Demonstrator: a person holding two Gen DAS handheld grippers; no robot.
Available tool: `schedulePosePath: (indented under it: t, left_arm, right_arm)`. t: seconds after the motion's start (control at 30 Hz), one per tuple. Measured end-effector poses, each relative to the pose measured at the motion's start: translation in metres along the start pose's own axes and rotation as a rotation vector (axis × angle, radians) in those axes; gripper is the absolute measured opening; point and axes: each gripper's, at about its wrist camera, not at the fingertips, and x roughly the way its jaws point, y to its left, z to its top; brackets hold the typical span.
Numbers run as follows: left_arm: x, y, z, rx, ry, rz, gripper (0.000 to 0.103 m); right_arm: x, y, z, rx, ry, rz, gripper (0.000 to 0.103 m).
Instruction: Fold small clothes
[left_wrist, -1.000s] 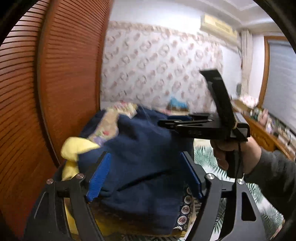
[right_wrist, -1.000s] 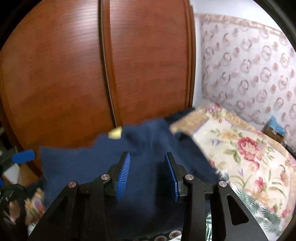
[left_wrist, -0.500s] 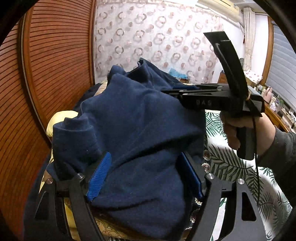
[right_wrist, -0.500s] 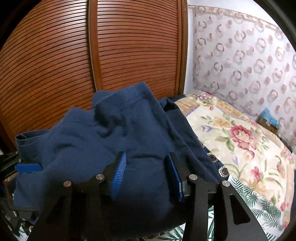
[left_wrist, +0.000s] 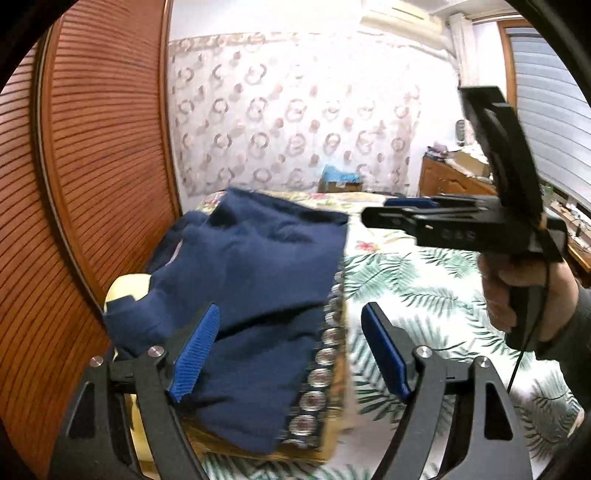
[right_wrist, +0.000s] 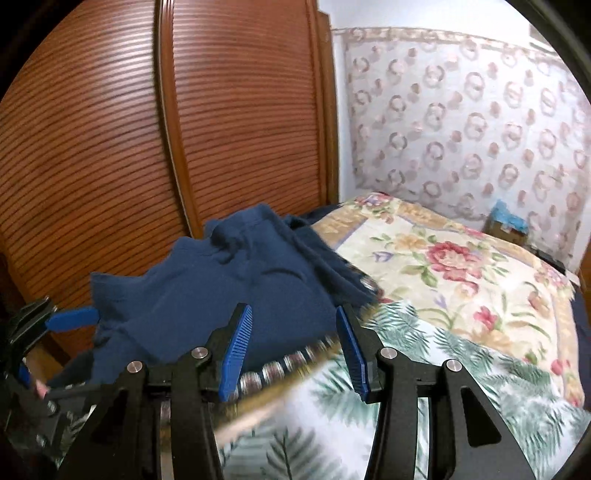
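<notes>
both grippers, left (left_wrist: 290, 352) and right (right_wrist: 293, 349), spread ribbed blue pads, opening, gripping nothing; soft navy garment (left_wrist: 255, 280) lies crumpled at ten o'clock on the leaf-print bedspread (left_wrist: 424, 295).

The left gripper (left_wrist: 290, 347) points forward and somewhat down, its blue pads spread wide, nothing pressed between them. To its right the right gripper (left_wrist: 391, 210) is held level and side-on, gripped from below by the person's right hand (left_wrist: 517, 295), a grey sleeve behind it. Its jaws are opening, with nothing pinched between them.
</notes>
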Motion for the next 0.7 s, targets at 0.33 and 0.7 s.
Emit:
schedulePosePath:
  t: [0.33, 0.7]
  left_arm:
    - [-0.034, -0.052, 0.004, 0.031, -0.068, -0.042, 0.087]
    - [-0.069, -0.11, -0.002, 0.07, -0.084, -0.087, 0.087]
  right_arm:
    - [-0.115, 0.018, -0.043, 0.051, -0.059, -0.114, 0.054]
    - [-0.203, 0.072, -0.091, 0.102, -0.11, -0.233, 0.079]
